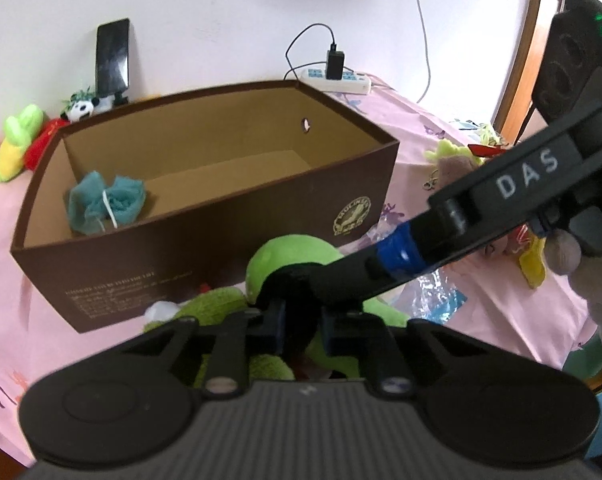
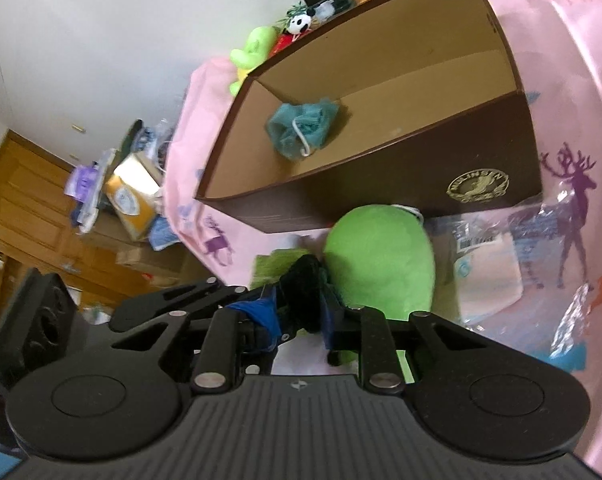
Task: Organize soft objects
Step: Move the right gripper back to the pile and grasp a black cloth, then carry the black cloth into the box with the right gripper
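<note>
A large green plush toy (image 1: 289, 258) lies on the pink cloth just in front of the brown box (image 1: 205, 216); it also shows in the right wrist view (image 2: 381, 252). Both grippers are closed on a black part of this plush: my left gripper (image 1: 299, 320) from the near side, my right gripper (image 2: 305, 312) from the right, its arm crossing the left wrist view. A teal mesh bath puff (image 1: 107, 202) lies in the box's left end, also seen in the right wrist view (image 2: 301, 128).
A small green-yellow plush (image 1: 11, 146), a red item and a panda toy (image 1: 81, 108) sit behind the box by a phone (image 1: 113, 58). More plush toys (image 1: 457, 160) lie at the right. A power strip (image 1: 337, 80) and crinkly plastic bags (image 2: 501, 264) are nearby.
</note>
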The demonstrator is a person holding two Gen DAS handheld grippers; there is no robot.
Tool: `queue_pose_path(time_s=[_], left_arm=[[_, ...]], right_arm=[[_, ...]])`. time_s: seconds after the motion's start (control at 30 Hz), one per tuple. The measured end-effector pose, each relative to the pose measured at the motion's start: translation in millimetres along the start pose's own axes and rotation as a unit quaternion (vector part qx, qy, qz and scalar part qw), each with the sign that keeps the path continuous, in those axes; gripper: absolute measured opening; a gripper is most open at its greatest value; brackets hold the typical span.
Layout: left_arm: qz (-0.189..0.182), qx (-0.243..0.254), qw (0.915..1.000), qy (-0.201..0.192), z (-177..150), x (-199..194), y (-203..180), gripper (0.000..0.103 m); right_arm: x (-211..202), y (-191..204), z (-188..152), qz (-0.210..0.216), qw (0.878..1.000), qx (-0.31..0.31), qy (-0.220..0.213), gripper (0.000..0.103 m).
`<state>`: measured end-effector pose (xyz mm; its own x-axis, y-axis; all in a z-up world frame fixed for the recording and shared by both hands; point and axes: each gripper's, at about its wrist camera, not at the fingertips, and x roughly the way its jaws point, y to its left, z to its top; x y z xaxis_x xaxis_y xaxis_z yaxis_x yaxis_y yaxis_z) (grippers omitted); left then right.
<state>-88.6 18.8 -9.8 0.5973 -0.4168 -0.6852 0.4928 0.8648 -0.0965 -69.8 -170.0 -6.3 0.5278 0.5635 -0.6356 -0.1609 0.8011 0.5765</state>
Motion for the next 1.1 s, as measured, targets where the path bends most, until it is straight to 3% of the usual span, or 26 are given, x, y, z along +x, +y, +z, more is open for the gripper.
queue_pose_path(time_s=[0.27,0.43,0.53,0.67,1.1], left_arm=[[-0.03,-0.082,0.9947,0.054,2.5,9.4,17.4,0.016],[-0.036,-0.1,0.9918,0.07,-0.7,-0.9,23.8,0.016],[-0.031,-0.091,0.9932,0.066,-1.6,-8.4,22.0,0.014],[-0.041,-0.078,0.9947,0.053,0.6,-16.6,13.0,0.0],[-0.042,-0.014,0.9986,-0.028,31.9,-52.1,-9.3,0.0]], right_arm=[[5.8,-2.4,-5.9,0.002,1.0,0.011,0.009,0.001],[7.3,1.1,-8.2,0.016,1.0,-0.003,0.021,0.0],[5.7,3.1,-10.0,0.028,0.999,-0.009,0.026,0.0],[-2.0,7.4,-9.7,0.038,0.999,-0.021,0.027,0.0],[-44.1,27.3,0.6,0.073,0.996,-0.052,-0.027,0.0]])
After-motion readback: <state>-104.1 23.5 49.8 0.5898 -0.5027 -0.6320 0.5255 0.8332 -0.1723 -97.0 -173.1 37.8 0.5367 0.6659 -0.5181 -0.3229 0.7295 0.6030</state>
